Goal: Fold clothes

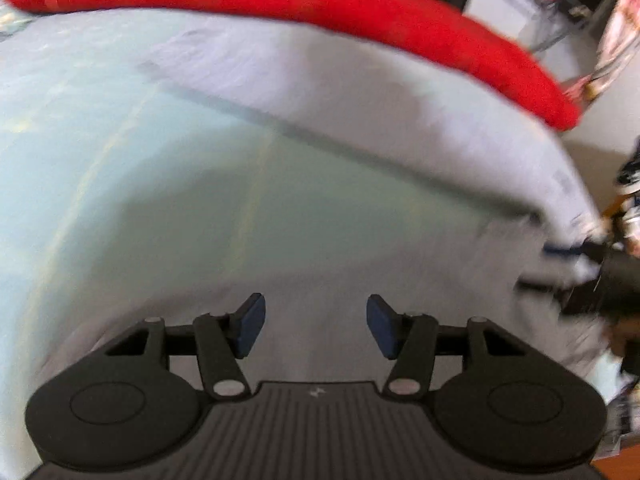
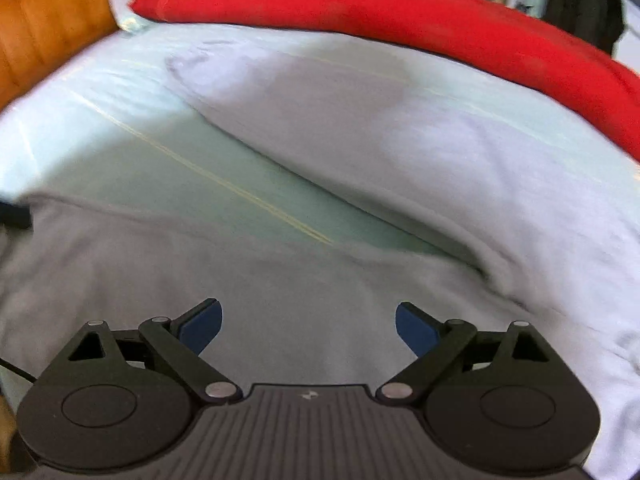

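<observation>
My left tongs stand spread with nothing between the blue pads, pointing down over the pale grey garment that lies spread on the bed; the left view is blurred. From those tongs the garment runs under them at six o'clock and sweeps up toward one and two o'clock as a long sleeve or fold, its near edge casting a shadow on the light mint sheet, which shows bare from nine to twelve o'clock. Past the grey cloth, along the top from eleven to two o'clock, lies a red garment. At three o'clock in the left view a dark object sits at the garment's edge, too blurred to name. My right tongs are spread wide, also with nothing between them, over the same pale grey garment, whose body fills the view from eight to four o'clock. One part of it reaches up toward eleven o'clock, leaving a wedge of the mint sheet with thin yellow lines between. The red garment lies across the top, with a small badge near eleven o'clock, and a brown wooden bed frame curves at ten o'clock.
</observation>
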Demonstrator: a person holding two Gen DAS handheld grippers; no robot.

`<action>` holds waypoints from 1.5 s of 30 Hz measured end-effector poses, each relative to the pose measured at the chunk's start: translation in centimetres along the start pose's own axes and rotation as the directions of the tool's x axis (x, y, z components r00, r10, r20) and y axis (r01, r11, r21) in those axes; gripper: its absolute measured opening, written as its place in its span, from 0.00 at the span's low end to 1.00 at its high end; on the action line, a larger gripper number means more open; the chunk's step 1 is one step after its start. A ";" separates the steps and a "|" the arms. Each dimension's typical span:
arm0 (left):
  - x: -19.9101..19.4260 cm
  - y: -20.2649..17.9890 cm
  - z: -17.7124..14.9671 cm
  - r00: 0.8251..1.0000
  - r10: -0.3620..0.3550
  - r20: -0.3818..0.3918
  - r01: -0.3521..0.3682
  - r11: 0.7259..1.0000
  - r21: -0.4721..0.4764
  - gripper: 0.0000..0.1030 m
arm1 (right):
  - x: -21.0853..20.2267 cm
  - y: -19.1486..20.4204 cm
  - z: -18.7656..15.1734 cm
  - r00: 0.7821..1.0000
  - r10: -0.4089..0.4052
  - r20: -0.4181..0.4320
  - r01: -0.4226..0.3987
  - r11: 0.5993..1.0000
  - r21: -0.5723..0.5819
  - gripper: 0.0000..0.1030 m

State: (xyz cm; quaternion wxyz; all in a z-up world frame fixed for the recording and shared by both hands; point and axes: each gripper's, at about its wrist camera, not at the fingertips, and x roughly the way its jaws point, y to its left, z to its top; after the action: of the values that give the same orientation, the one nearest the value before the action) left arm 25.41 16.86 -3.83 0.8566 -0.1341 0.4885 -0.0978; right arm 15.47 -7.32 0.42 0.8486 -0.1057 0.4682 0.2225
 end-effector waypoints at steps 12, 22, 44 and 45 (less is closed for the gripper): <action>9.6 -12.8 7.0 0.977 -0.215 0.006 0.212 0.967 0.142 0.57 | 0.2 -3.9 -4.8 0.997 0.024 -0.070 -0.019 0.997 0.079 0.94; 11.1 -11.6 8.3 0.986 -0.164 -0.002 0.162 0.979 -0.125 0.56 | -3.7 -14.0 -0.1 0.980 0.197 -0.036 -0.197 0.980 -0.025 0.81; 18.7 -2.0 4.4 0.929 -0.284 0.237 0.343 0.424 -0.838 0.64 | 23.8 -20.4 28.9 0.681 0.647 -0.343 -0.679 0.733 0.035 0.80; 19.0 -1.8 4.2 0.925 -0.290 0.245 0.351 0.413 -0.840 0.64 | 25.0 -20.3 28.9 0.663 0.655 -0.362 -0.688 0.724 0.050 0.80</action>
State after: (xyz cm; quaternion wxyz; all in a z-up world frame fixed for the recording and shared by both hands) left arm 38.58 10.06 -16.61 0.6477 -0.6432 0.4083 0.0062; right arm 58.29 -7.00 -5.59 0.6017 -0.0025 0.6081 0.5179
